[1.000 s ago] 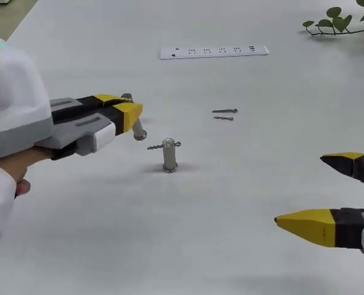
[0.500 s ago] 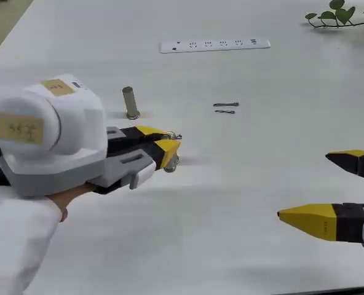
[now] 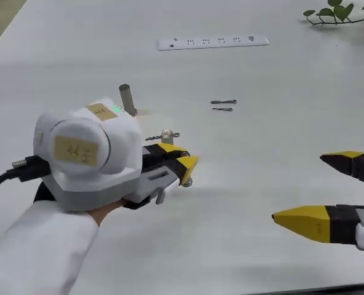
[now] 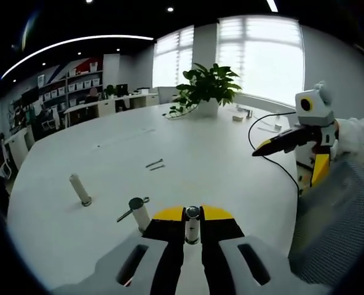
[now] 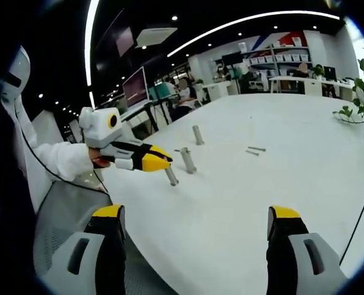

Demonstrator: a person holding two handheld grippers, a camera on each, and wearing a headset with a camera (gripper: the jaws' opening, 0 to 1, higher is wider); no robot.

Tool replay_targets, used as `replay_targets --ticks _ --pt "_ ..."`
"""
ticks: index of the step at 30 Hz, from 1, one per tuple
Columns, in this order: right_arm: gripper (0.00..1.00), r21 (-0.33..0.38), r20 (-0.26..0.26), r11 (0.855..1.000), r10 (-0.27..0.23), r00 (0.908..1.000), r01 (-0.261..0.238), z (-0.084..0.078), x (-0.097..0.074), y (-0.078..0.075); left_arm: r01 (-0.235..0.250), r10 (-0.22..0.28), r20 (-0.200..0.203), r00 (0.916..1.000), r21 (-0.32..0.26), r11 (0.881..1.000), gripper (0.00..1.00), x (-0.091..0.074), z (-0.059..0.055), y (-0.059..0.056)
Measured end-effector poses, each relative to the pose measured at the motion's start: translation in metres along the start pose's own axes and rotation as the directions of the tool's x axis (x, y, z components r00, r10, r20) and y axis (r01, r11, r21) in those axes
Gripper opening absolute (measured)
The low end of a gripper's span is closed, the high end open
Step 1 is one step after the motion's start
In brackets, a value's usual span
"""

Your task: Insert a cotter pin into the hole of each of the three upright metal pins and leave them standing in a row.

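the left gripper (image 3: 185, 166) pinches a bare upright pin (image 4: 192, 224) in its fingers, likely to stand it on the bench (image 3: 243, 246) just beside the fitted pin (image 3: 166, 136) and build the row; the right gripper (image 3: 299, 187) hangs apart, fingers spread, free for the spare cotter pins (image 3: 223, 106).

- Open-plan office.
- Long white table (image 3: 256, 203) with a power strip (image 3: 213, 42).
- Rows of desks (image 4: 111, 106), a monitor (image 5: 136, 86), wall shelves (image 4: 87, 77).
- Big windows (image 4: 262, 55) with blinds, potted plant (image 4: 208, 86), recessed ceiling lights (image 4: 170, 9).
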State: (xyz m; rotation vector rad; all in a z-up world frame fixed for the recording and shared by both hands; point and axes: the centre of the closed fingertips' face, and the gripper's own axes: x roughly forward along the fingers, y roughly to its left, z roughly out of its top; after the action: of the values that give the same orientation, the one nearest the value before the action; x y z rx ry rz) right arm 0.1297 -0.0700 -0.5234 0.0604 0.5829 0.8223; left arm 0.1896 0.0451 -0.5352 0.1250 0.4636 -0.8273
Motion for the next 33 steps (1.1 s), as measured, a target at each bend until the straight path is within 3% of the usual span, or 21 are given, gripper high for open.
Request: replay_targets --ticks 13,33 --pt "0.94 0.01 -0.01 1.0 -0.006 0.9999 0.006 -0.004 -0.002 -0.001 0.019 -0.019 -0.028 0.9994 0.023 1.0 0.05 0.016 -0.013 -0.01" --pt "0.93 0.009 -0.02 1.0 0.01 0.9998 -0.01 -0.003 0.001 0.0 0.006 -0.005 -0.032 0.9995 0.041 0.999 0.05 0.017 -0.02 -0.007"
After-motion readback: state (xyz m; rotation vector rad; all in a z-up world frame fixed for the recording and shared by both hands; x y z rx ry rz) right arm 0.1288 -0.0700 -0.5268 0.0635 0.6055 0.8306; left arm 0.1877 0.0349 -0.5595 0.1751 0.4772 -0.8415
